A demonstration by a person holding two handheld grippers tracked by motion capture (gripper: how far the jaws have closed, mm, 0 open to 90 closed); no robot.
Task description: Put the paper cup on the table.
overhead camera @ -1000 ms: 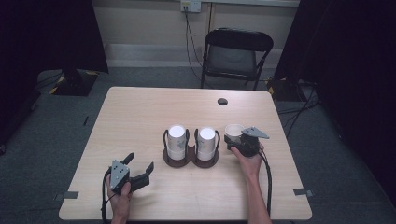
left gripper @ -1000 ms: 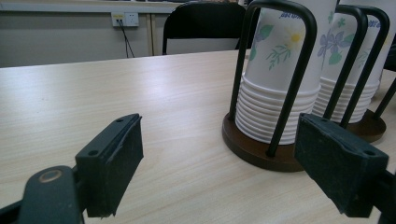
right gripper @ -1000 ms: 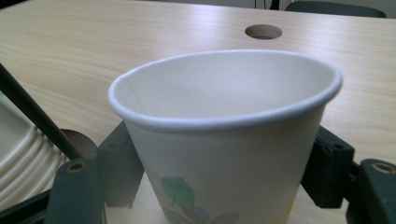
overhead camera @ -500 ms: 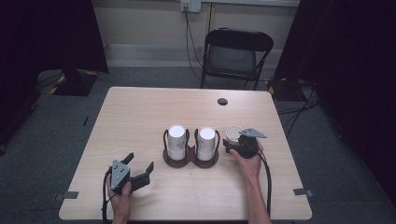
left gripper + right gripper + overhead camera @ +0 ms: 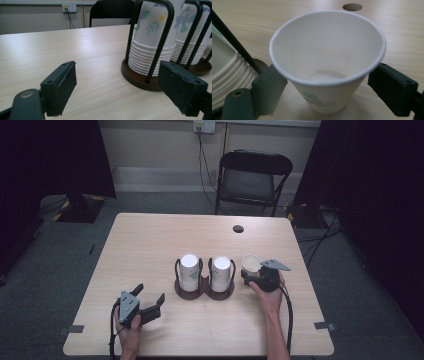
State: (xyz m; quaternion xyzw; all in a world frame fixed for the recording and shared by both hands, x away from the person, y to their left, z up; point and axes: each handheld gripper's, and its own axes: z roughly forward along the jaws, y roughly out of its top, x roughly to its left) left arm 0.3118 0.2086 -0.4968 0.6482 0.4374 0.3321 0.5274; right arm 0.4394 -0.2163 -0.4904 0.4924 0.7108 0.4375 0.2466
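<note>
A white paper cup with a floral print stands upright on the table, just right of a dark two-post cup holder. The holder carries two stacks of upturned cups. My right gripper sits around the lone cup. Its jaws have just been opening and stand wide, with a gap showing between the right pad and the cup wall. My left gripper rests open on the table at the front left, pointing at the holder with nothing between its pads.
A round cable hole lies in the tabletop behind the cup. A black folding chair stands beyond the table's far edge. Bare wood stretches left of the holder.
The right gripper's jaws have spread away from the cup, which stays upright beside the holder. The left hand and its gripper have not moved.
</note>
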